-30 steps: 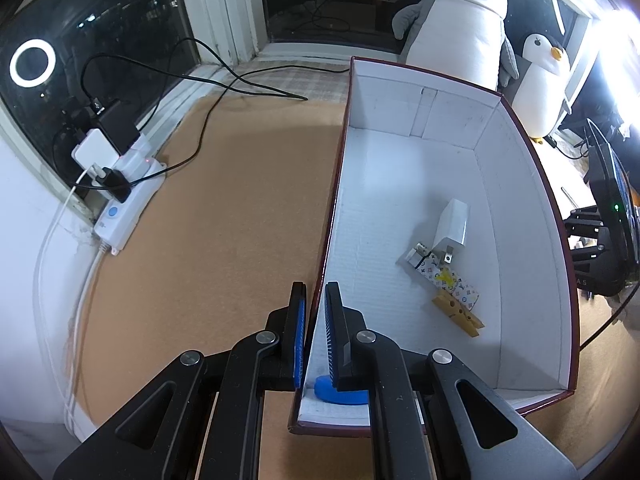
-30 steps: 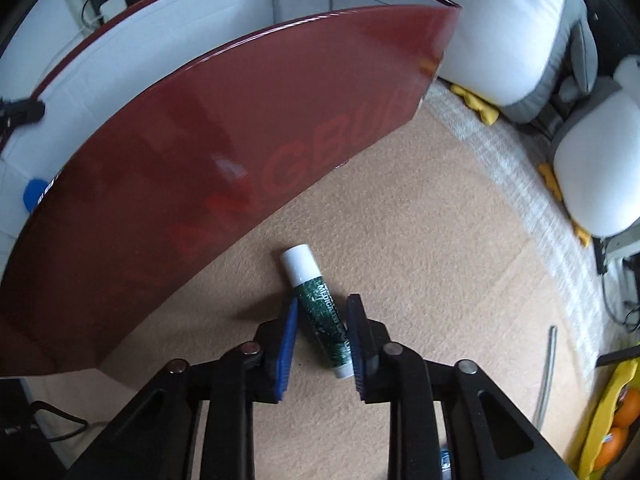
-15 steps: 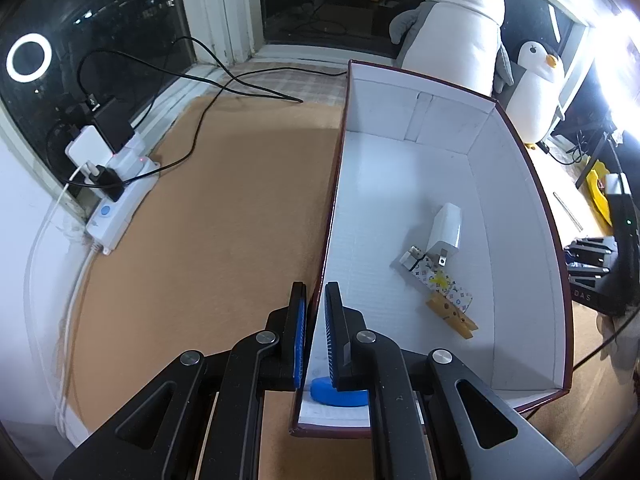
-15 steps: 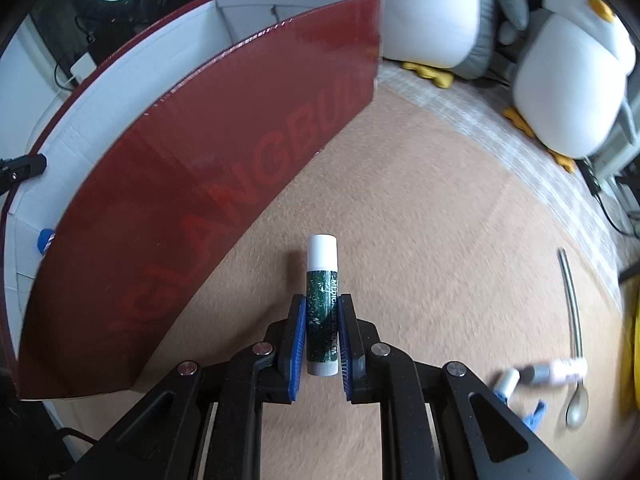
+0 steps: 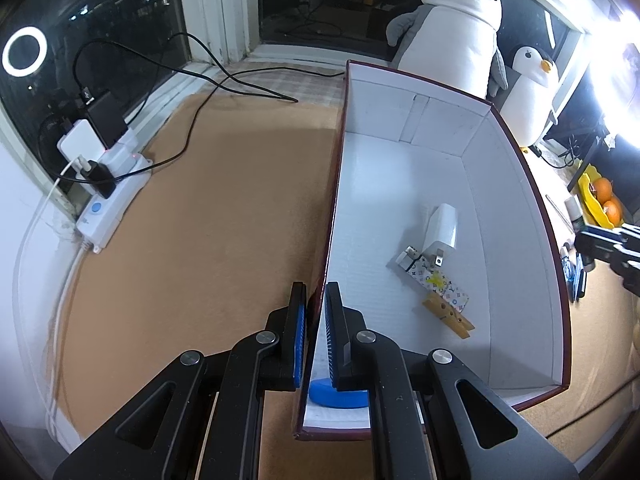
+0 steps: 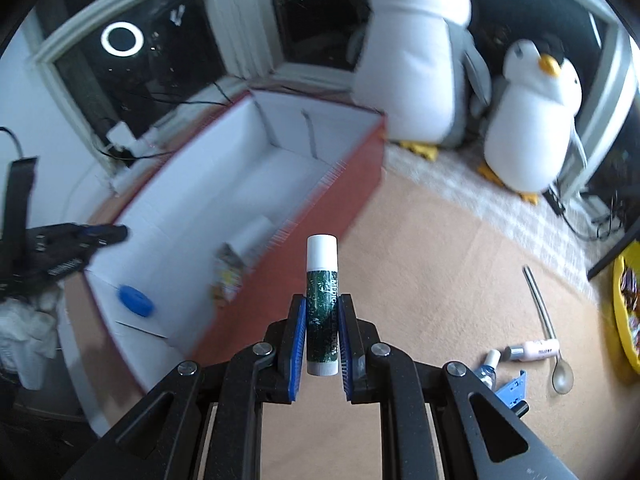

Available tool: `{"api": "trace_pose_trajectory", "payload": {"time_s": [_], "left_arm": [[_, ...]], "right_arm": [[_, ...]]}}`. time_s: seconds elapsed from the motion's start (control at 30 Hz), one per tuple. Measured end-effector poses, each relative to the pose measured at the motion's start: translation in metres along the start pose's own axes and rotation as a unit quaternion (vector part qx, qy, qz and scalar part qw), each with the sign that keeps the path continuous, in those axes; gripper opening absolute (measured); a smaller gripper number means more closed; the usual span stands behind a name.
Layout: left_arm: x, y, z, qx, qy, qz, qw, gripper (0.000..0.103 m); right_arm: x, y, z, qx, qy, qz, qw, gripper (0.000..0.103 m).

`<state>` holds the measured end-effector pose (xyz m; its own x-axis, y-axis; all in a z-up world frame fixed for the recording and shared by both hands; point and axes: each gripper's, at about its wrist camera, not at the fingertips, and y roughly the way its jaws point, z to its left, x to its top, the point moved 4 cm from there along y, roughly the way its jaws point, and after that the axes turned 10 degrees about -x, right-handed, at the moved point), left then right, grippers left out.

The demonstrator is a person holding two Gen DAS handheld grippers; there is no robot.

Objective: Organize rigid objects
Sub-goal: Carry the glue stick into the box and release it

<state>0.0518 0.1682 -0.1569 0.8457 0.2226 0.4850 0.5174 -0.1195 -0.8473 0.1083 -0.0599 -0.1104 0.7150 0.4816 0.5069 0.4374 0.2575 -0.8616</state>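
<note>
My right gripper (image 6: pixel 322 308) is shut on a green lip balm tube with a white cap (image 6: pixel 322 280) and holds it up in the air beside the box. The dark red box with a white inside (image 6: pixel 344 200) lies to its left. My left gripper (image 5: pixel 314 300) is shut on the box's left wall (image 5: pixel 334 200) near the front corner. Inside the box lie a white charger (image 5: pixel 440 230), a patterned lighter (image 5: pixel 438 286), a wooden clothespin (image 5: pixel 448 314) and a blue cap (image 5: pixel 336 394).
Two plush penguins (image 6: pixel 416 48) stand behind the box. A spoon (image 6: pixel 548 328), small bottles (image 6: pixel 532 348) and a blue clip (image 6: pixel 510 388) lie on the tan mat at the right. A power strip (image 5: pixel 108 204) with cables sits at the left. A yellow bowl (image 5: pixel 598 200) holds oranges.
My right gripper closed on the lip balm, lifted it off the mat and rose above the box wall. The left gripper stayed on the box wall.
</note>
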Motion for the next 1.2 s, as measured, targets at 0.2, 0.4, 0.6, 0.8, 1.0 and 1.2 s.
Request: {"api": "trace_pose_trajectory", "payload": {"time_s": [0.2,0.4,0.6,0.8,1.0,1.2], "left_arm": [[-0.001,0.000,0.002,-0.008,-0.004,-0.002,1.0000,0.008],[-0.002,0.000,0.003,-0.014,-0.006,-0.005,0.9999,0.008],[-0.005,0.000,0.006,-0.019,-0.009,-0.006,0.9998,0.008],[-0.005,0.000,0.005,-0.022,-0.010,-0.007,0.9997,0.008],[-0.003,-0.001,0.004,-0.024,-0.009,-0.010,0.9996,0.008],[-0.004,0.000,0.004,-0.024,-0.009,-0.009,0.9996,0.008]], "right_arm": [[0.011,-0.014,0.040,0.031,-0.012,-0.008,0.999,0.014],[0.012,-0.003,0.078,0.052,-0.024,0.006,0.998,0.014],[0.010,0.014,0.106,0.059,-0.040,0.024,0.997,0.014],[0.007,0.030,0.119,0.050,-0.044,0.041,0.997,0.014],[0.007,0.038,0.122,0.051,-0.046,0.049,0.996,0.014],[0.007,0.043,0.126,0.053,-0.049,0.053,0.996,0.014]]}}
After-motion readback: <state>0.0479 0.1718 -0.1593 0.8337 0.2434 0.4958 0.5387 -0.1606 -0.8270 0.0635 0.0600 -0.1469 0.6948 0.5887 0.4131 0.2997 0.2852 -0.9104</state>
